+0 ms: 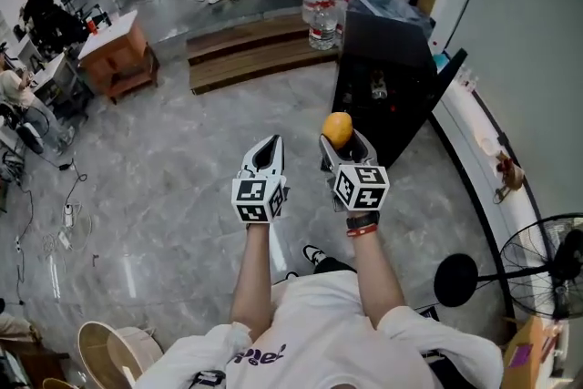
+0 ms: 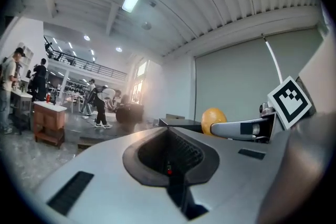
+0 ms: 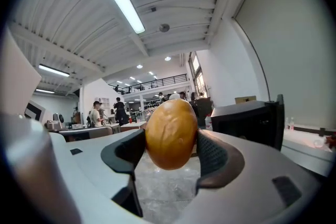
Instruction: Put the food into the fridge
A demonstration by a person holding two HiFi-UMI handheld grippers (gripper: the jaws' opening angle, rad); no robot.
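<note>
An orange-yellow oval fruit [image 1: 337,128] is clamped between the pads of my right gripper [image 1: 341,144], held in the air just in front of a low black fridge [image 1: 383,77]. The fridge door [image 1: 451,73] stands open to the right. In the right gripper view the fruit [image 3: 170,134] fills the gap between both pads, with the fridge [image 3: 247,115] beyond on the right. My left gripper [image 1: 266,150] hangs beside it to the left, jaws together and empty. The left gripper view shows its meeting pads [image 2: 169,149] and the fruit [image 2: 212,119] off to the right.
Water bottles [image 1: 321,9] stand behind the fridge next to a low wooden platform [image 1: 255,50]. A white counter [image 1: 483,141] runs along the right wall, and a fan [image 1: 547,264] stands at the lower right. A wooden table [image 1: 114,50] and people are at the far left.
</note>
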